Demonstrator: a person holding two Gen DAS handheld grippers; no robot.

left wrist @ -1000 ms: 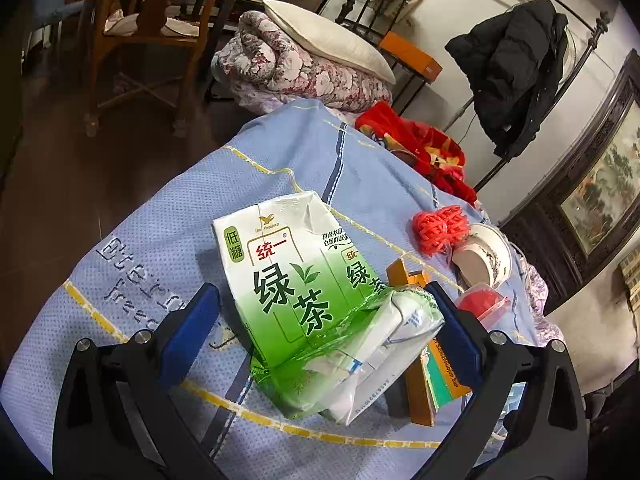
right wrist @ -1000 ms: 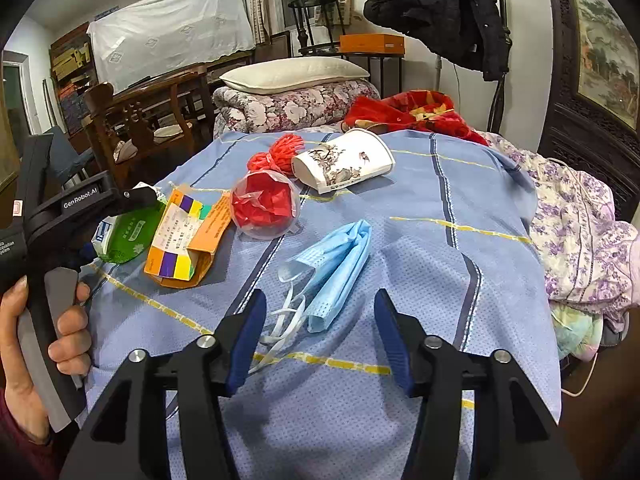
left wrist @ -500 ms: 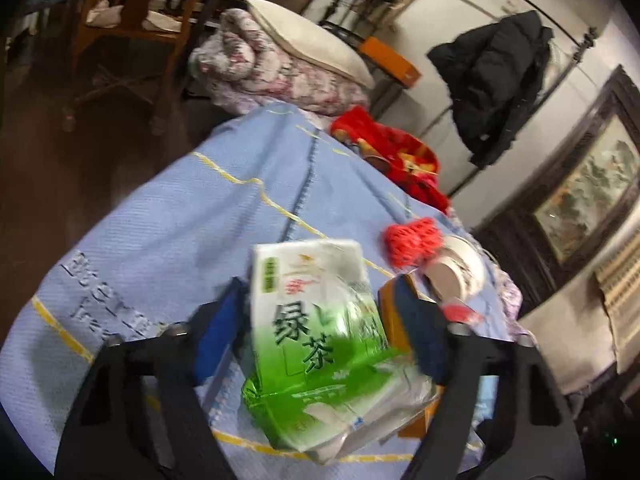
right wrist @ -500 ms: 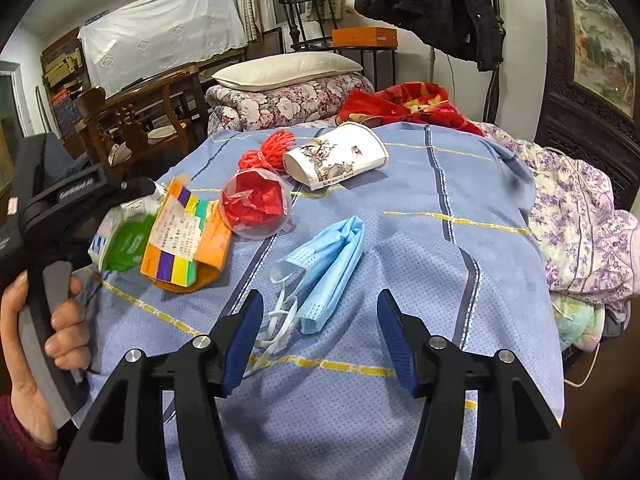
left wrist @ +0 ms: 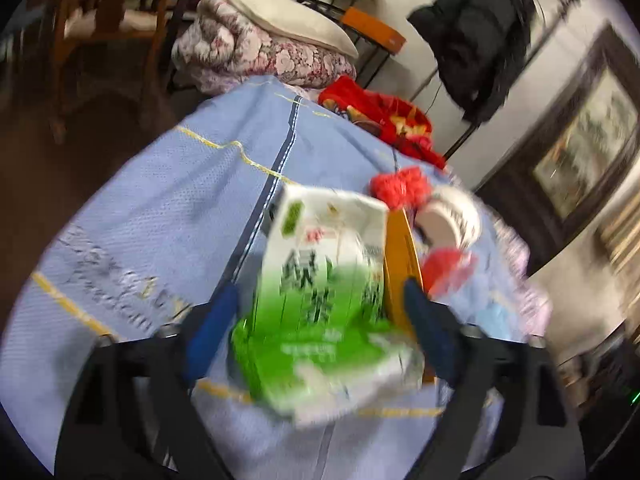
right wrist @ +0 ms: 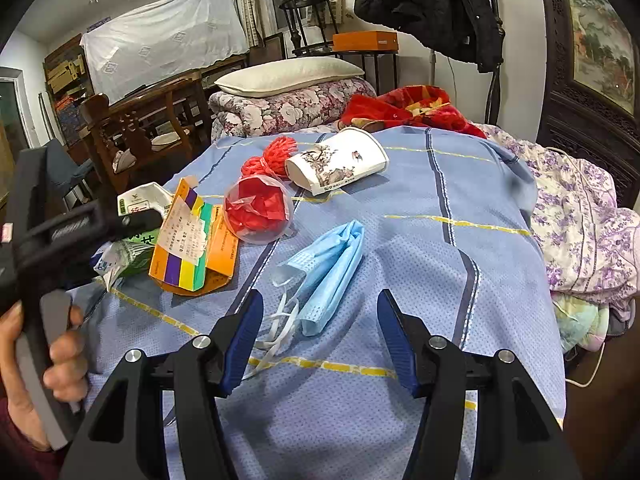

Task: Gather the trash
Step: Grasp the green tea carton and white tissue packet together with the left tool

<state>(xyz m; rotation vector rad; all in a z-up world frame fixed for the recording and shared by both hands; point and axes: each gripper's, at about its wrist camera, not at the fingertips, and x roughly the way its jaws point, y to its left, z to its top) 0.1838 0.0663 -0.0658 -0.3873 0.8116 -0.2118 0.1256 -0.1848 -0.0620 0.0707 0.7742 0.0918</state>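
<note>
A crushed green-and-white tea carton lies on the blue bedspread, blurred by motion. My left gripper stands around it, jaws close on both sides; the carton also shows in the right wrist view beside the left gripper's body. A blue face mask lies just ahead of my right gripper, which is open and empty. An orange multicoloured box, a clear cup of red paper, red netting and a tipped paper cup lie behind.
A flowered quilt and pillow sit past the bed's far end, with a red blanket. A purple floral sheet bunches at the right edge. Wooden chairs stand to the left.
The left gripper has moved forward over the tea carton and its jaws have narrowed around it. The carton has tilted up. The right gripper has barely moved.
</note>
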